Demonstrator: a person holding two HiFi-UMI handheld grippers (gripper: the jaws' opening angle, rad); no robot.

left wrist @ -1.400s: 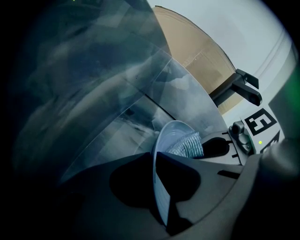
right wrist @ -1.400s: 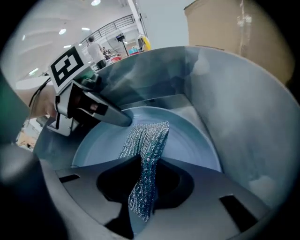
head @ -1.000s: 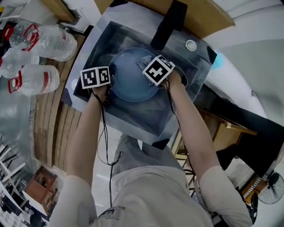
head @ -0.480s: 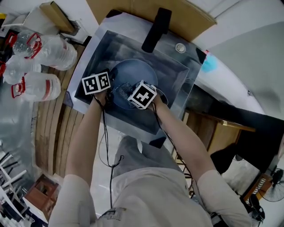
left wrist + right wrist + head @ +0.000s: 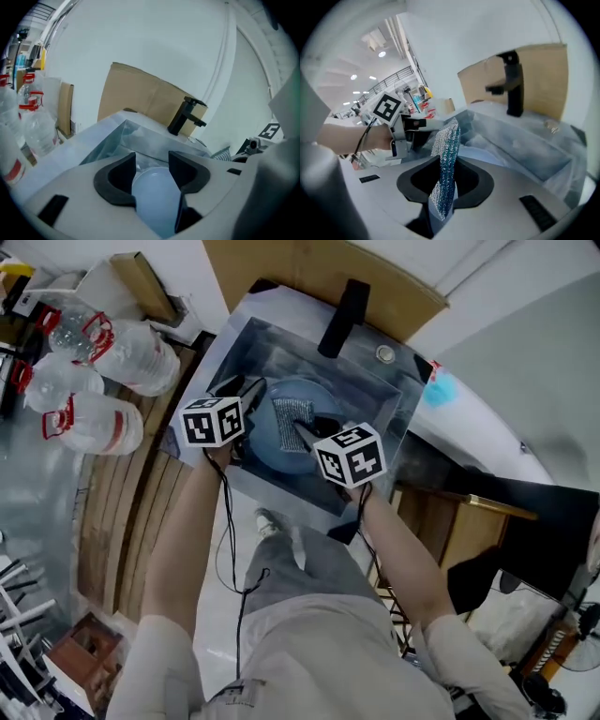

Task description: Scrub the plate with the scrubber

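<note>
A pale blue plate [image 5: 279, 457] lies in the steel sink [image 5: 380, 390]. My left gripper [image 5: 246, 399] hovers at the plate's left rim. Its jaws are opening and stand wide apart, and in the left gripper view [image 5: 152, 161] the plate [image 5: 157, 199] shows through the gap with neither pad touching it. My right gripper [image 5: 305, 427] comes in from the sink's near right side and is shut on a grey-blue mesh scrubber [image 5: 291, 413], held above the plate. In the right gripper view [image 5: 445, 180] the scrubber [image 5: 446, 159] stands upright between the pads.
A black faucet [image 5: 342, 315] stands at the sink's far rim, with a cardboard sheet [image 5: 319, 268] behind it. Several large water bottles [image 5: 112, 352] lie on the wooden slats to the left. A dark table [image 5: 506, 512] is on the right.
The right gripper has drawn the scrubber from the plate's far side back across it toward the near right. The left gripper has come off the plate's left rim.
</note>
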